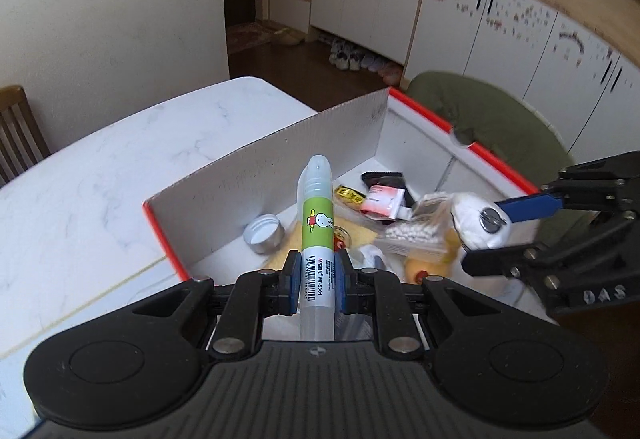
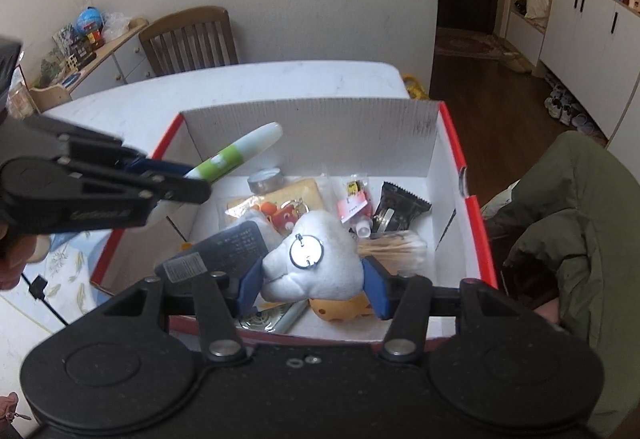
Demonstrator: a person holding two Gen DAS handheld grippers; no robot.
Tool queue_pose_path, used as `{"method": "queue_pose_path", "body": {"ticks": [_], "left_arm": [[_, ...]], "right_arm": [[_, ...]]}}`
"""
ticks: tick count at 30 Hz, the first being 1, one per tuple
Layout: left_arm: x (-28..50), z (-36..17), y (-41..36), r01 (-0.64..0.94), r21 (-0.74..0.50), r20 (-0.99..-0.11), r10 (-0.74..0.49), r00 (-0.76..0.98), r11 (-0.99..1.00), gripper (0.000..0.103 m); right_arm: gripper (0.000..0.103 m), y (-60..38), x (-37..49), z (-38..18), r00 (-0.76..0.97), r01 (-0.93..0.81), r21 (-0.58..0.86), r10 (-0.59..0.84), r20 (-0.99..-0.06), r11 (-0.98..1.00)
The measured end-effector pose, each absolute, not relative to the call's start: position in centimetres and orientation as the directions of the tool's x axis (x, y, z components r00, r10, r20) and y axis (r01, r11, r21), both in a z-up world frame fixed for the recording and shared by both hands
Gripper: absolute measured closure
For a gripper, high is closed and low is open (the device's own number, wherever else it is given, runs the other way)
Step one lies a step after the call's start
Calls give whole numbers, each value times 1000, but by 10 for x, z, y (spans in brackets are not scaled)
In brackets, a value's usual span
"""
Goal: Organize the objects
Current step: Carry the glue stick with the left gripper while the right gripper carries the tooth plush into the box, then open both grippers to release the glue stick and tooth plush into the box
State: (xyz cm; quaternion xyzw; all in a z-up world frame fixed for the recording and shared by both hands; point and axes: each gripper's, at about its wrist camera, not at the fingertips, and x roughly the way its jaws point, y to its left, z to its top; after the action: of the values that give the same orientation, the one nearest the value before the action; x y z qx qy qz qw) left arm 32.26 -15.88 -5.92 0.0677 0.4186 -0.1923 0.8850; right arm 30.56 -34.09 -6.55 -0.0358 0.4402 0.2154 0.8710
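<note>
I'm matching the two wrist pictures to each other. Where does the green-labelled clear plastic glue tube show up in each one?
Left wrist view: the green-labelled clear plastic glue tube stands centre, clamped in the left gripper, pointing away over the box.
Right wrist view: the tube lies slanted at upper left, sticking out of the left gripper.
Shared landmark: the round silver tin inside the red-rimmed white cardboard box.

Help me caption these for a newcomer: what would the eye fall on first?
Probably the green-labelled glue tube, clamped upright in the left gripper over the red-edged white box. Next, the white plush toy with a round metal disc, squeezed in the right gripper above the box's clutter of small items.
</note>
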Motion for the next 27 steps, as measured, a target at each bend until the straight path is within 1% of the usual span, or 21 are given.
{"method": "queue_pose_path", "body": {"ticks": [8, 17, 21, 27], "left_arm": [[353, -80, -180, 422, 15, -813, -235, 533, 906, 87], [367, -103, -185, 405, -8, -854, -217, 473, 914, 87], [371, -109, -184, 390, -13, -864, -207, 459, 921, 87], [370, -110, -181, 387, -24, -867, -212, 451, 922, 87]], "right_arm": [[50, -327, 320, -80, 490, -454, 93, 335, -804, 886], [49, -314, 323, -95, 471, -518, 19, 304, -828, 855], [45, -311, 320, -97, 482, -529, -9, 291, -827, 849], [41, -315, 320, -95, 475, -532, 18, 315, -822, 847]]}}
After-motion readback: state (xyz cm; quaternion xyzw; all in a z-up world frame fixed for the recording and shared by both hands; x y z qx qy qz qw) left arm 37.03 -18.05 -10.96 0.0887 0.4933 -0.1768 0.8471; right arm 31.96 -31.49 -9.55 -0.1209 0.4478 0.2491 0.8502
